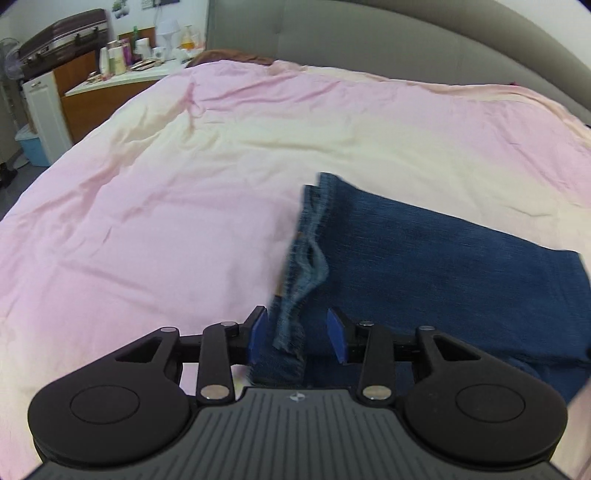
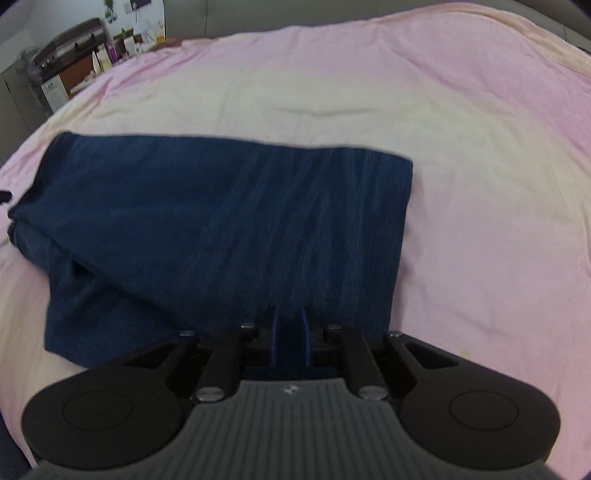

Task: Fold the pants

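Note:
Dark blue denim pants lie folded on the pink bed cover, a broad flat panel with a looser layer at the lower left. My right gripper is shut on the near edge of the pants, denim pinched between its blue pads. In the left wrist view the pants spread to the right, and a frayed hem edge rises in a ridge toward me. My left gripper stands open; that hem edge hangs between its pads, close to the left one, and is not clamped.
The pink cover spreads wide to the left and far side of the pants. A grey headboard runs along the back. At far left, off the bed, stand a cluttered counter, a suitcase and a blue bin.

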`<state>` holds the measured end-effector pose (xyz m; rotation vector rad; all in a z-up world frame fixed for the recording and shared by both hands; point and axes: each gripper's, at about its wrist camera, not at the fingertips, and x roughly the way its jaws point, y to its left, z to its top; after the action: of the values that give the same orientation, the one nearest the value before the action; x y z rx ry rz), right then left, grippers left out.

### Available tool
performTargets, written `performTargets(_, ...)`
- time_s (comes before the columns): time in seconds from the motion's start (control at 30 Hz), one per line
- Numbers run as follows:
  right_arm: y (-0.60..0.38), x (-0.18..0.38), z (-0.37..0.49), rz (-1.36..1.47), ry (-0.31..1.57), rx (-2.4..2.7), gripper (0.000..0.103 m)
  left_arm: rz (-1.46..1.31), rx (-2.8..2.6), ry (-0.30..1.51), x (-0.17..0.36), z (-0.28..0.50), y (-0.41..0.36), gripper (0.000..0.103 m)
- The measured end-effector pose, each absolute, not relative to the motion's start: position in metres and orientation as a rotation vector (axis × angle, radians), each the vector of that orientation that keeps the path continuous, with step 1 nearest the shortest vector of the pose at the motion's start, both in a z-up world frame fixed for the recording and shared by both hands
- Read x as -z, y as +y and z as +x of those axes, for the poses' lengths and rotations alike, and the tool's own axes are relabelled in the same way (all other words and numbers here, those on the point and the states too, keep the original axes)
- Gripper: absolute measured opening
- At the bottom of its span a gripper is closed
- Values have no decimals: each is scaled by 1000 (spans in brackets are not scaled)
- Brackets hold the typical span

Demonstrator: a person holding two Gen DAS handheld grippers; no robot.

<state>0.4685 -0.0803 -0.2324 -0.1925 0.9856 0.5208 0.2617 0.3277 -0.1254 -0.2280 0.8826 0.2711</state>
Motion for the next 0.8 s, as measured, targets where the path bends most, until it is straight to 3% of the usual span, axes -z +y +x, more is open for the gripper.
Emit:
performTargets(0.27,-76,212,405,-88,919,-582,18,-279,-139,856,131,233,266,45)
performTargets(0.4,-46,210,362,-128,878,-688,24,-57,-120,895,146,241,237,46)
performTargets(0.5,-18,212,352,-144,874,-753,24,66,-111,910,153,245,232,48)
performTargets(0.63,18,211,357,-125,881,-790,24,12,-157,884,153,254,258,47)
performTargets(0.73,42,210,373,-94,887,-803,17,-59,-180,918,160,270,280,33)
performTargets(0.8,66,211,385,-88,900,-824,15,-129,-162,930,166,278,291,33)
